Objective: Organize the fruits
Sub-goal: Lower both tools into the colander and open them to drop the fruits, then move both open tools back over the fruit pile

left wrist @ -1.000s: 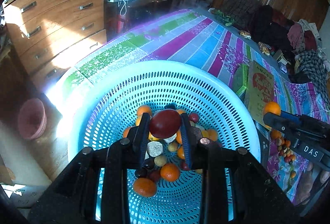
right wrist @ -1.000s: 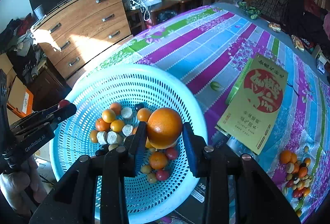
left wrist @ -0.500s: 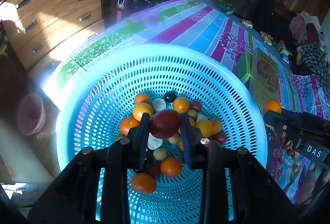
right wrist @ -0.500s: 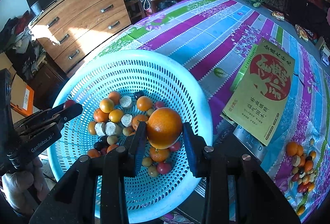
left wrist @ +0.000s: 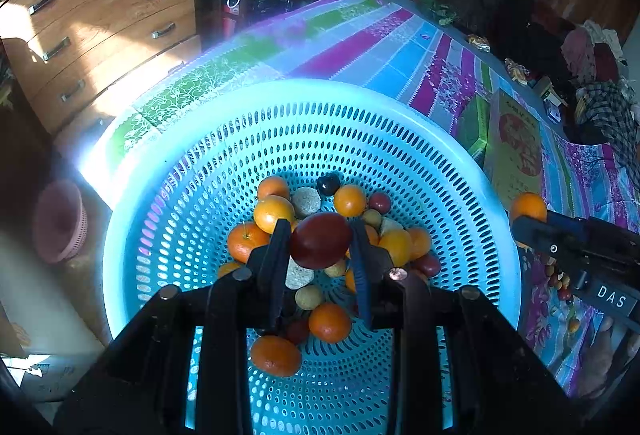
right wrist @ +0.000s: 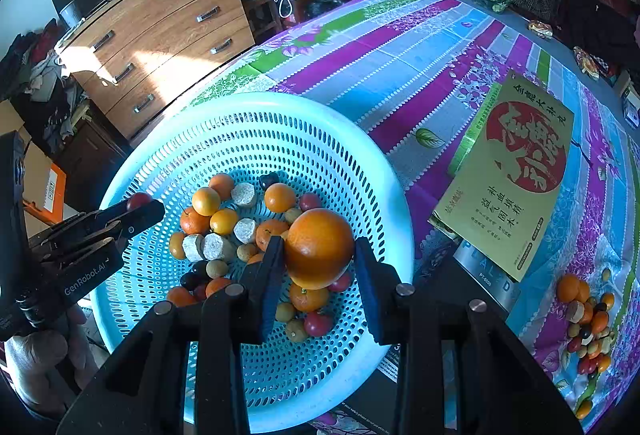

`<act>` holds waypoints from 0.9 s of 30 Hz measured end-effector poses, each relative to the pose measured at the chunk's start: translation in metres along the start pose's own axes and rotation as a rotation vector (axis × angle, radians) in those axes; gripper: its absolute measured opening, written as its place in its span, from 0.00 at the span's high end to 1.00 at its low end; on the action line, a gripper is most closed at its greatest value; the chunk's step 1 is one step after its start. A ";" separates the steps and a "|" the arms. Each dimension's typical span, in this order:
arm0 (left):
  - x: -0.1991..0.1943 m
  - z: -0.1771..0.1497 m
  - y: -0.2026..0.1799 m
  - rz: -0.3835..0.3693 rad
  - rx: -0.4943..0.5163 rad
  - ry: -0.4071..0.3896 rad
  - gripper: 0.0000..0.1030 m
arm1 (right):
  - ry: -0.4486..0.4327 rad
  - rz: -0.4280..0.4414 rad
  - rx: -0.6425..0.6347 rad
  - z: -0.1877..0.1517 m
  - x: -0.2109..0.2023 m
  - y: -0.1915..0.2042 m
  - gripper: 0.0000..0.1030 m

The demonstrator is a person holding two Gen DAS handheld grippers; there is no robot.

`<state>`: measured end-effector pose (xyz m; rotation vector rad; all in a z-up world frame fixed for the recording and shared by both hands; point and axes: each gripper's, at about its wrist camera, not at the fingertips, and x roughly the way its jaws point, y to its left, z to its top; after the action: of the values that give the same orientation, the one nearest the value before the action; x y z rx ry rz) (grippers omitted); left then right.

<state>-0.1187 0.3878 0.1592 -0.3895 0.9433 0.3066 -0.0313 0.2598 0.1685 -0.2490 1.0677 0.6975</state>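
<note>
Since a second ago both grippers have been coming lower over the blue basket (left wrist: pixel 280 103), so its rim and the fruit inside are filling more of each view. The left gripper (left wrist: pixel 320 247) is clamping a dark red plum (left wrist: pixel 321 239) between its two fingers, holding it above the heap of fruit (left wrist: pixel 320 219) lying in the bottom of the basket. The right gripper (right wrist: pixel 320 255) is pinching a large orange (right wrist: pixel 319 247) the same way, hanging over the right part of the basket near its rim. Both sets of fingers are sitting only as far apart as the fruit they are squeezing.

The heap is mixing small oranges, red plums, pale cut slices and a few dark and yellowish fruits. The basket is resting at the near end of a striped tablecloth (right wrist: pixel 400 47). A yellow box with a red circle (right wrist: pixel 516 171) is lying beside the basket on the right. Further right, near the table's edge, a second small pile of fruit (right wrist: pixel 588 319) is sitting on the cloth. A wooden chest of drawers (right wrist: pixel 160 31) is standing behind the table.
</note>
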 end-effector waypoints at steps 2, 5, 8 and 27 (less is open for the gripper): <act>0.002 0.000 0.002 0.004 -0.004 0.006 0.70 | 0.001 0.002 0.002 -0.001 0.001 -0.001 0.62; 0.004 -0.001 0.003 0.005 -0.005 0.007 0.60 | 0.005 0.003 0.003 -0.002 0.004 -0.002 0.62; 0.005 -0.003 0.001 0.004 -0.004 0.008 0.53 | 0.011 0.003 0.005 -0.003 0.006 -0.003 0.62; -0.002 -0.003 0.002 -0.003 -0.018 -0.007 0.32 | -0.053 -0.034 -0.012 -0.005 -0.012 -0.002 0.38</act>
<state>-0.1226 0.3886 0.1590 -0.4057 0.9331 0.3138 -0.0377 0.2507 0.1764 -0.2571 1.0064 0.6773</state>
